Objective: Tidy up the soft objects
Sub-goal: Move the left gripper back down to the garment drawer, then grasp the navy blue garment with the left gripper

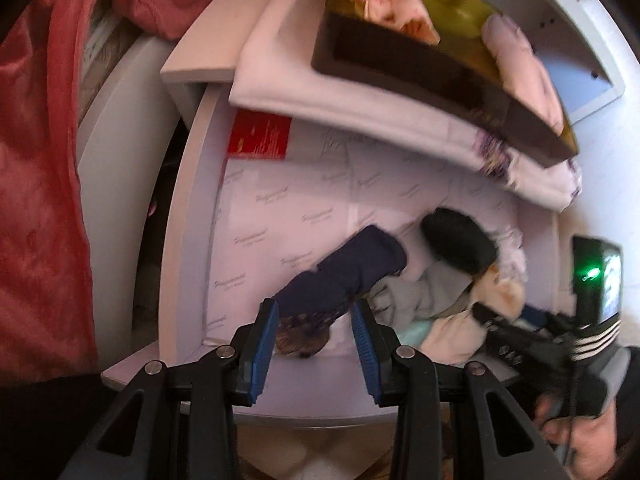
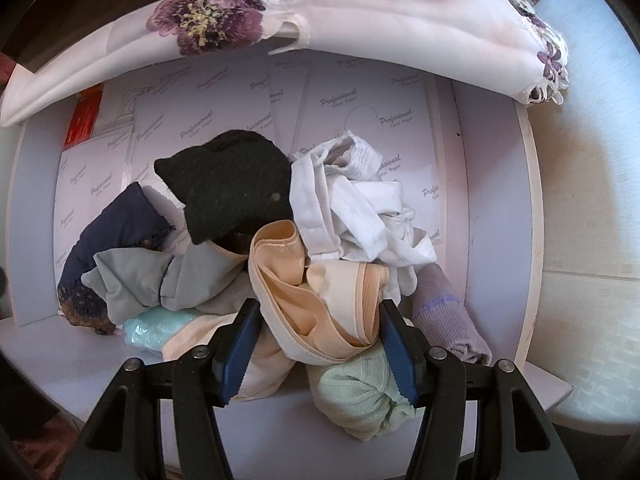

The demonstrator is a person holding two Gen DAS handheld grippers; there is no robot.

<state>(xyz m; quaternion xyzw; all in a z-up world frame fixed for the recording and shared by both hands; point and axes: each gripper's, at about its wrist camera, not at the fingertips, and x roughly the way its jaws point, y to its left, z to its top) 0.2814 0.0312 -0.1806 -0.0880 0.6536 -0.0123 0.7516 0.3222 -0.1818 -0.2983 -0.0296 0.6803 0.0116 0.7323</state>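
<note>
An open white drawer [image 1: 188, 240] lined with printed paper holds a pile of soft clothes. A navy cloth [image 1: 344, 272] with a brown patterned end lies at the pile's left side. My left gripper [image 1: 314, 320] hovers over that end, open and not touching it. A peach garment [image 2: 320, 300] with ribbed elastic bands is bunched between the pads of my right gripper [image 2: 320, 320], which is shut on it. Around it lie a black knit piece [image 2: 228, 184], a white garment [image 2: 360, 208], a grey cloth [image 2: 160, 280] and a mint towel [image 2: 360, 392].
A folded floral sheet [image 2: 360, 32] overhangs the drawer's back, with a dark box [image 1: 420, 64] holding pink cloth on top of it. A red card [image 1: 260, 136] lies in the drawer's far left corner. Red fabric [image 1: 40, 160] hangs at the left. A lilac sock [image 2: 448, 312] lies by the right wall.
</note>
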